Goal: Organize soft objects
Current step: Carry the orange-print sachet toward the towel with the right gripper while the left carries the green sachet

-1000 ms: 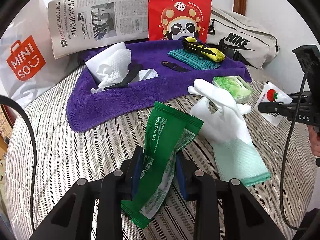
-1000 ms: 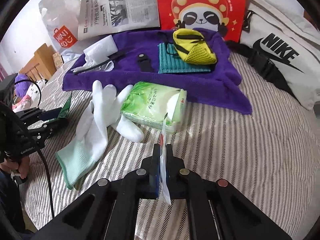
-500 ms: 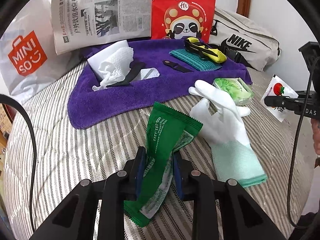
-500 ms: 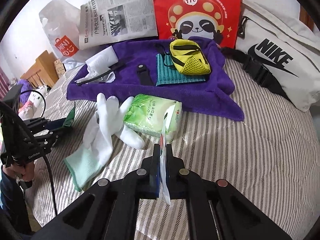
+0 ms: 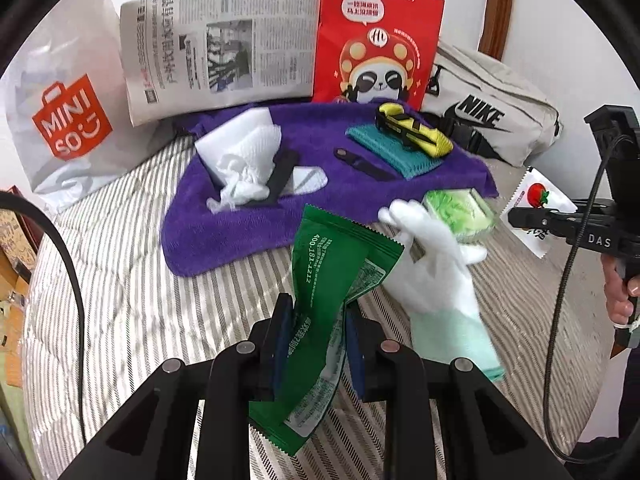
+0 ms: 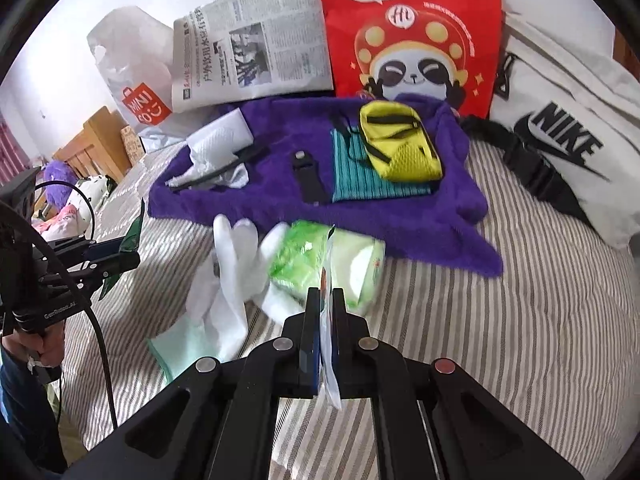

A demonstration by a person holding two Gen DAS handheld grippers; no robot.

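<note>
My left gripper [image 5: 318, 312] is shut on a green foil packet [image 5: 332, 280] and holds it above the striped bed, short of the purple towel [image 5: 256, 220]. My right gripper [image 6: 327, 300] is shut on a thin white sachet [image 6: 329, 312] seen edge-on; in the left wrist view the sachet [image 5: 536, 204] shows a red tomato print. A white and mint glove [image 6: 228, 292] and a green tissue pack [image 6: 328, 260] lie just before the towel [image 6: 400, 220]. On the towel lie a yellow pouch [image 6: 400, 148], a teal cloth [image 6: 360, 176], a black strap [image 6: 308, 176] and crumpled white tissue [image 6: 216, 148].
A newspaper [image 5: 224, 52], a red panda bag [image 5: 376, 48], a white Nike bag [image 6: 568, 136] and a Miniso bag [image 5: 60, 120] stand along the back. Striped bedding [image 6: 520, 300] spreads to the right of the glove. Wooden furniture [image 6: 96, 140] is at far left.
Both grippers have moved forward toward the purple towel with their packets still held. The towel and the bags behind it now look closer.
</note>
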